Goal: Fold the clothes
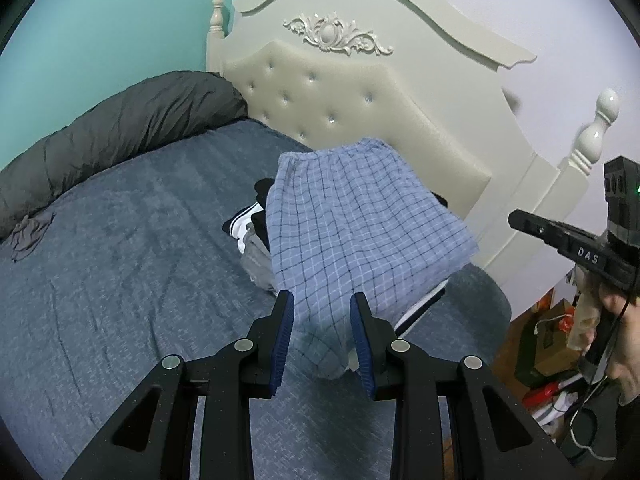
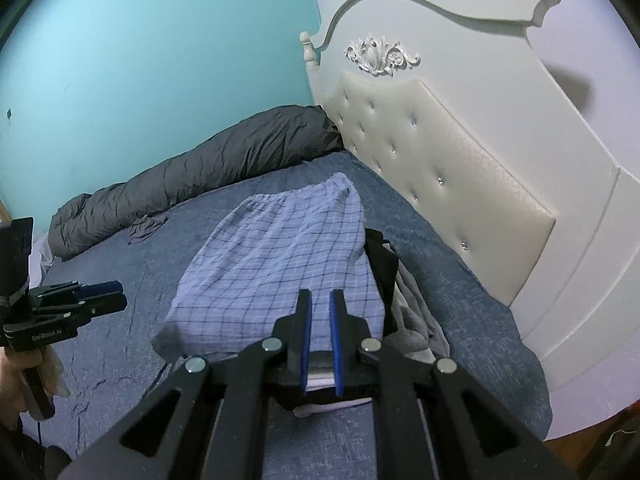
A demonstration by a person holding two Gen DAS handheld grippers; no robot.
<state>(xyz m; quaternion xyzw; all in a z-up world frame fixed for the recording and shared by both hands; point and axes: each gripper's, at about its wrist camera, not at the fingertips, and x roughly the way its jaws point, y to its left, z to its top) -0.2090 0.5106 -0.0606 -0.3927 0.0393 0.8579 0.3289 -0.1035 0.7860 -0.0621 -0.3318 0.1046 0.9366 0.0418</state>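
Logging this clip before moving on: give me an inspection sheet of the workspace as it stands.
Surface: dark blue textured bedspread.
Job's things: folded blue checked garment lying atop a stack of dark and grey clothes.
Clutter: small crumpled grey cloth; rolled grey duvet.
Grippers: left gripper jaws open, empty; right gripper jaws slightly parted, empty.
Cables: black cord below the right hand.
Surroundings: cream tufted headboard, turquoise wall.

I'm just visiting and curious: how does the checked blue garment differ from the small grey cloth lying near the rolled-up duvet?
The checked blue garment is large and patterned with dark lines; the small grey cloth is plain and much smaller. The blue one is spread fairly smooth on top of a pile of clothes; the grey one lies crumpled, directly on the bed cover beside the duvet. Both are on the bed, and neither gripper holds them.
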